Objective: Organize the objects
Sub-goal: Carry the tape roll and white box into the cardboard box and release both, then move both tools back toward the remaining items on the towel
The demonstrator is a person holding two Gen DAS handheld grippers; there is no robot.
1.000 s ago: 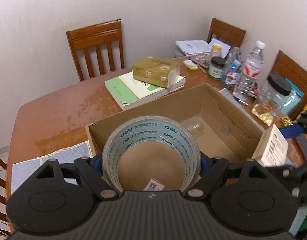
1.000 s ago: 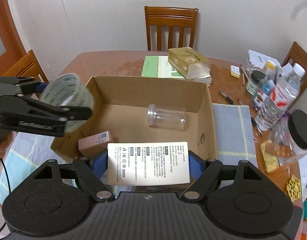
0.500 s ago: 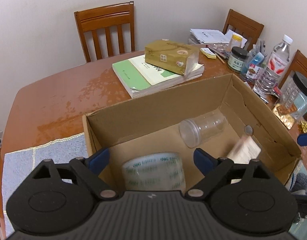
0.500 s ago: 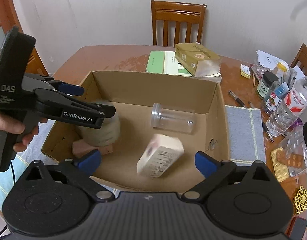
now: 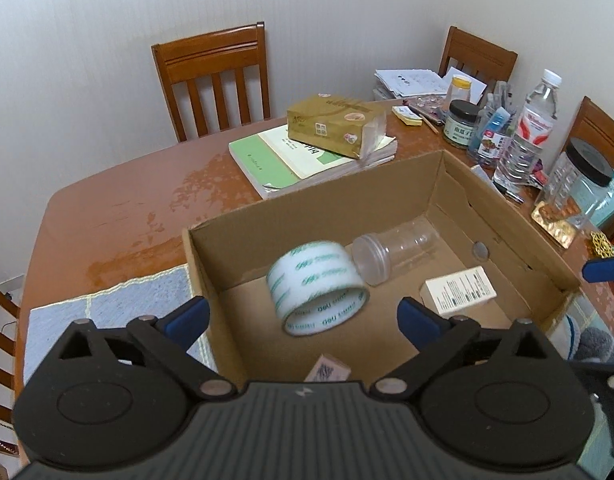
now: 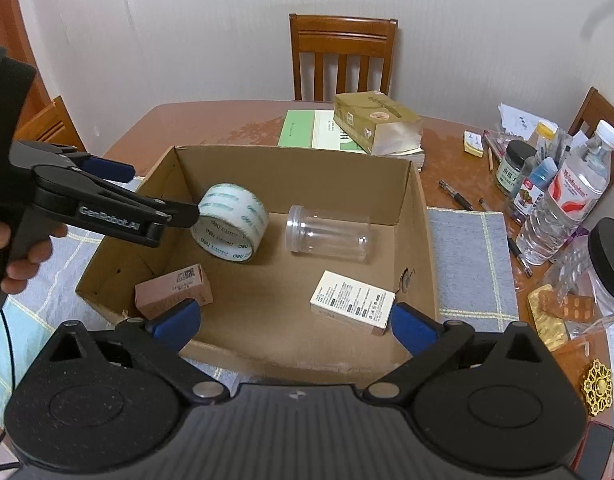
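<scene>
Brown cardboard box (image 6: pixel 407 200) on my reddish-brown table (image 5: pixel 119 208). Tape roll (image 5: pixel 317 286): whitish with green lettering, somewhat blurred. Jar (image 6: pixel 331 234) clear. One carton (image 6: pixel 353 302) white with black print, the other (image 6: pixel 173 290) dull pink. Both tools black with blue pads (image 6: pixel 175 322). Mat (image 6: pixel 467 264) grey-blue with pale grid lines. Book (image 5: pixel 275 160) green.

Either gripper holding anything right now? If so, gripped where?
Nothing held. The left gripper and the right gripper both have open, empty jaws. The tape roll and white box lie loose in the cardboard box.
</scene>
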